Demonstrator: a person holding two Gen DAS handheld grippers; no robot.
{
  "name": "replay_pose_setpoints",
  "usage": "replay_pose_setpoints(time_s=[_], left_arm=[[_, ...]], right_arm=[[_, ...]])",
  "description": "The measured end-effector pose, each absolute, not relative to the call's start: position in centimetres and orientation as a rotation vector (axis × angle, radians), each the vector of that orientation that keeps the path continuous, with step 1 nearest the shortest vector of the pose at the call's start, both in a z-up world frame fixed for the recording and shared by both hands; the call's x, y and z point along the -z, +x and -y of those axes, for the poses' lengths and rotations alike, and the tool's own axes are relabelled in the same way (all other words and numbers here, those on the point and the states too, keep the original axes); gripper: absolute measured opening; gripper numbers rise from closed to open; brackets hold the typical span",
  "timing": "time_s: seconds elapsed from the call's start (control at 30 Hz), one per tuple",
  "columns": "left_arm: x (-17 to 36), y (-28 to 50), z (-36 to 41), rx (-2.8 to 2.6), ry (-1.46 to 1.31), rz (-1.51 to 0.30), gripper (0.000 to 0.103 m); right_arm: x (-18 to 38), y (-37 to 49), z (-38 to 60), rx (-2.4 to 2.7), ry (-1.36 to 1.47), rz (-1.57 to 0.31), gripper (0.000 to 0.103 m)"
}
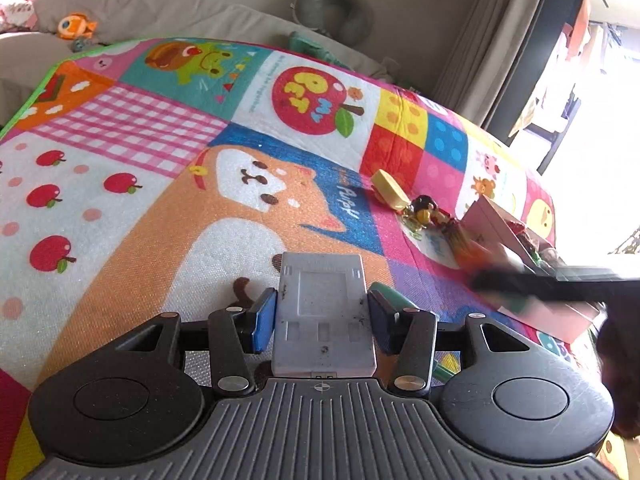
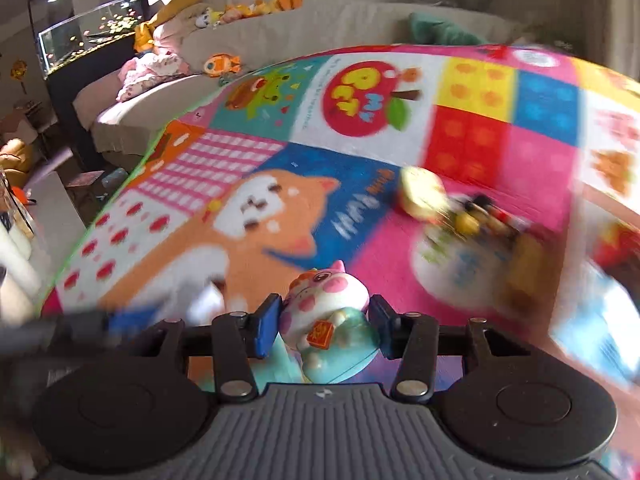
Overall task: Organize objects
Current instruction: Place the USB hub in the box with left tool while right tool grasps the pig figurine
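My left gripper [image 1: 322, 312] is shut on a flat grey plastic case [image 1: 323, 312], held just above the colourful play mat [image 1: 160, 200]. My right gripper [image 2: 324, 320] is shut on a pink, white and teal cat figurine [image 2: 330, 314], also just above the mat [image 2: 280, 208]. A pale yellow block [image 1: 389, 190] and a small dark toy figure [image 1: 428, 209] lie on the mat to the right; they also show blurred in the right wrist view, block [image 2: 422, 190] and figure [image 2: 478, 214]. A pink box [image 1: 516, 248] holding toys stands at the right.
The right gripper's dark arm [image 1: 560, 284] crosses the box in the left wrist view. A beige sofa [image 2: 280, 32] with plush toys runs behind the mat. A fish tank [image 2: 88, 28] stands at the far left. Curtains [image 1: 492, 52] hang at the right.
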State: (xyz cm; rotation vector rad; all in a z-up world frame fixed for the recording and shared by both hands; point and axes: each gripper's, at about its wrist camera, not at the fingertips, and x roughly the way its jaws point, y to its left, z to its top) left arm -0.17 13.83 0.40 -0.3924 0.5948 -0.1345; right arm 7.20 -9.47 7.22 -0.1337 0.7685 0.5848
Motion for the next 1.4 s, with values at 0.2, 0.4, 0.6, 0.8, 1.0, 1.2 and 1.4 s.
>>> replay_pose_setpoints(time_s=[0.2,0.4,0.6,0.8,1.0,1.2,1.4], left_arm=[[-1.8,-1.1,-11.9,0.211,-0.358,-0.640,0.053],[-5.6,-1.0,-6.1,0.461,-0.341,-0.676,0.053],[-10.4,4.4,2.7,0.569,-0.267,-0.575,0.053],[-10.0,13.3,9.6,0.540,-0.295,-0.558,0.053],[-7.6,14.9,11.9,0.457,-0.169,-0.632,0.051],[-8.0,10.6,6.9,0.477,-0.231,-0.580,0.051],[-6.6,4.2,1.0,0.458,-0.150,-0.553,0.051]], right_arm=[[-6.8,-0.5,18.4,-0.410,-0.120,-0.754,0.047],[-5.4,-5.5,25.1,-0.229,0.023,-0.731,0.048],[-5.3,-7.6,27.6,-0.196,0.108,-0.636,0.048],[-5.2,-8.5,29.1,-0.191,0.129,-0.582,0.048],[-5.0,-9.0,30.5,-0.150,0.129,-0.548,0.048],[-5.2,-7.2,30.8,-0.152,0.122,-0.544,0.048],[-7.2,-1.7,30.4,-0.166,0.093,-0.515,0.048]])
